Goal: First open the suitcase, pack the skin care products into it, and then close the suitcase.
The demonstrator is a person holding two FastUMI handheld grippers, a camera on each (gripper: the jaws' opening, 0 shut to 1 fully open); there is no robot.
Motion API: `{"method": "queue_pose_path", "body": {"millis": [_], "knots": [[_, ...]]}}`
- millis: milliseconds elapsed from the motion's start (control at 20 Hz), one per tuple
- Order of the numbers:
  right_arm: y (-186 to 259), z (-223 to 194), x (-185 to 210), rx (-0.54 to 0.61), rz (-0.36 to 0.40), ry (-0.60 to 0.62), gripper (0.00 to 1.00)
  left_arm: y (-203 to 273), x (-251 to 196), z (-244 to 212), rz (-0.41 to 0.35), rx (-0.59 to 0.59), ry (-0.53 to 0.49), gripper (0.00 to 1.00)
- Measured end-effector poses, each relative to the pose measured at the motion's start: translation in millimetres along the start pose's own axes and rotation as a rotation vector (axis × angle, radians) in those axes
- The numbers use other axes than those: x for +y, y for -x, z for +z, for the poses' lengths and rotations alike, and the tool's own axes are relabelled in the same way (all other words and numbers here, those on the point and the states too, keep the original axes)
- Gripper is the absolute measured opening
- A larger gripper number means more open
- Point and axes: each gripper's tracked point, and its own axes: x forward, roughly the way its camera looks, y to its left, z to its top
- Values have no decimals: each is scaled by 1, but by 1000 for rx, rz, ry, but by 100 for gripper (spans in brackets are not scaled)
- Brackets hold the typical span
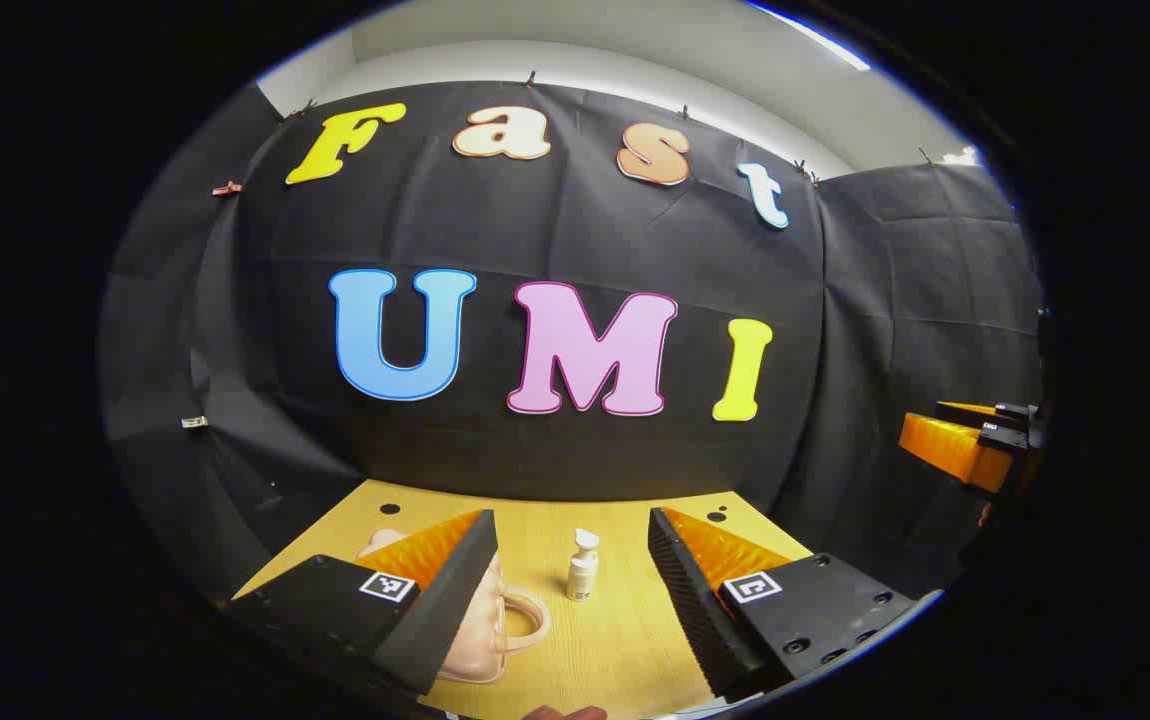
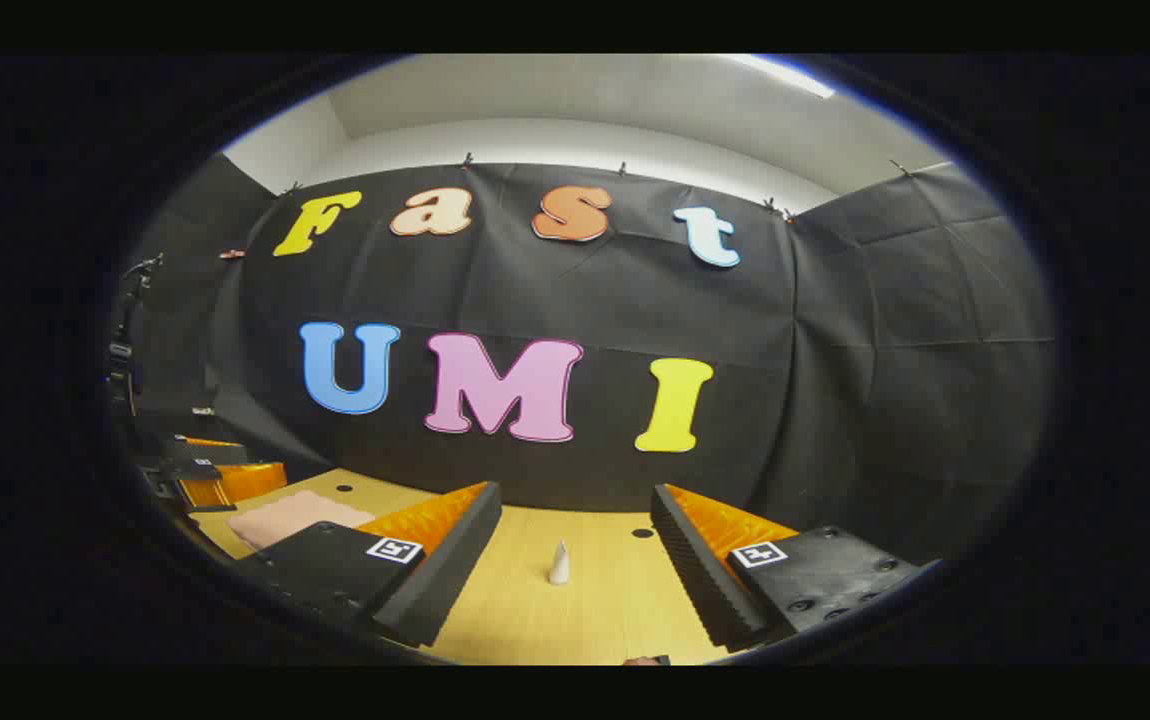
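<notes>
Between your left gripper's (image 1: 572,590) spread fingers, a small white pump bottle (image 1: 582,566) stands upright on the light wooden table (image 1: 615,640). Its jaws are apart and grip nothing. Partly behind its left finger sits the closed pink suitcase (image 1: 495,625) with its loop handle. Your right gripper (image 2: 575,560) is likewise held wide, with a small white cone-shaped piece (image 2: 559,563) on the tabletop ahead; farther left lies the suitcase's pink lid.
</notes>
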Motion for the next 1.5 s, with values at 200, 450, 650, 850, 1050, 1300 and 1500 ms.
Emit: {"method": "queue_pose_path", "body": {"millis": [200,450,650,850,1050,1300,1500], "knots": [[-2,-3,5,3,10,5,95,0,1,1,-6,-5,-15,96],[-7,-3,7,7,14,3,96,1,-3,9,-16,-37,-63,96],[-9,-2,6,7,10,9,95,0,-7,13,-22,-62,-106,96],[-11,-5,5,12,6,11,94,-6,-13,0,-52,-30,-65,96],[-11,-8,7,22,4,-16,96,-21,-13,-39,-137,77,71,96],[-25,-11,10,1,59,20,95,-54,4,-110,-101,271,176,96],[-48,-24,1,-3,120,35,95,-94,1,-167,-43,429,185,96]]}}
